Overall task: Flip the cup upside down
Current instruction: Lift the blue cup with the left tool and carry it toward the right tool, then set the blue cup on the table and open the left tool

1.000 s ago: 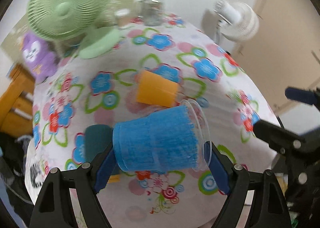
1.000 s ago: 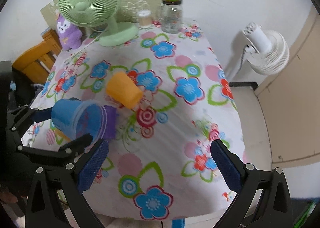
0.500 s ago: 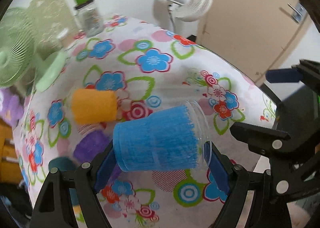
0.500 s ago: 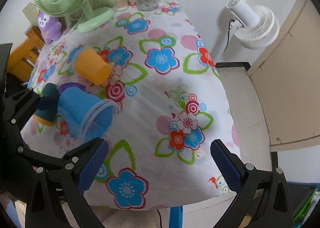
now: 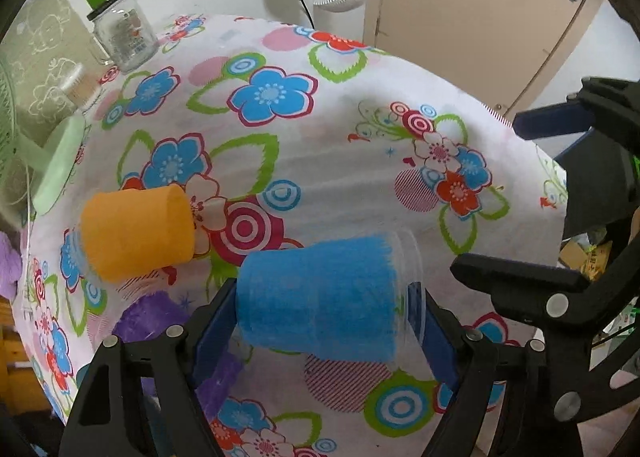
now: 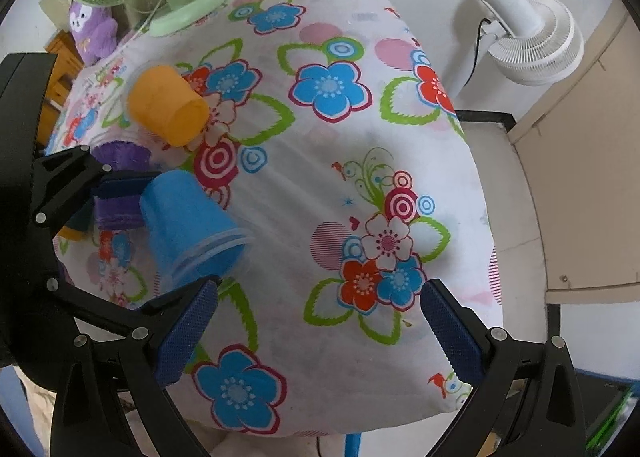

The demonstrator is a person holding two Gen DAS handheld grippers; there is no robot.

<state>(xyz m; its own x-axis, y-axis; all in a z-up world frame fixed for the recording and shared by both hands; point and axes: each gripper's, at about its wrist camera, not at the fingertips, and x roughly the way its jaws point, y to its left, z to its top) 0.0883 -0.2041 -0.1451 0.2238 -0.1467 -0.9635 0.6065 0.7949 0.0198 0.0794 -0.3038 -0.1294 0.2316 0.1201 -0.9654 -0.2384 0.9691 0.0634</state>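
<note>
At the far left of the flowered tablecloth [image 6: 328, 185] an orange cup [image 6: 166, 107] lies on its side, and just below it a purple cup [image 6: 120, 185] shows partly behind the left gripper [image 5: 320, 313], which pinches the blue cup [image 5: 320, 299] across its body between both blue pads, held above the cloth with its clear rim [image 5: 414, 289] turned to the right in the left wrist view and tilted downward toward the table in the right wrist view. To finish well, I judge the wrist should roll on until the rim faces squarely down, then lower over the bare patch of cloth right of the orange cup, so the rim meets it flat all round, easing the pinch only once the cup stands by itself; letting go while it is tilted would likely tip it. Further right the right gripper [image 6: 320, 331] hangs spread wide and empty over the table's near edge, well apart from the cup, and should keep out of the path
</note>
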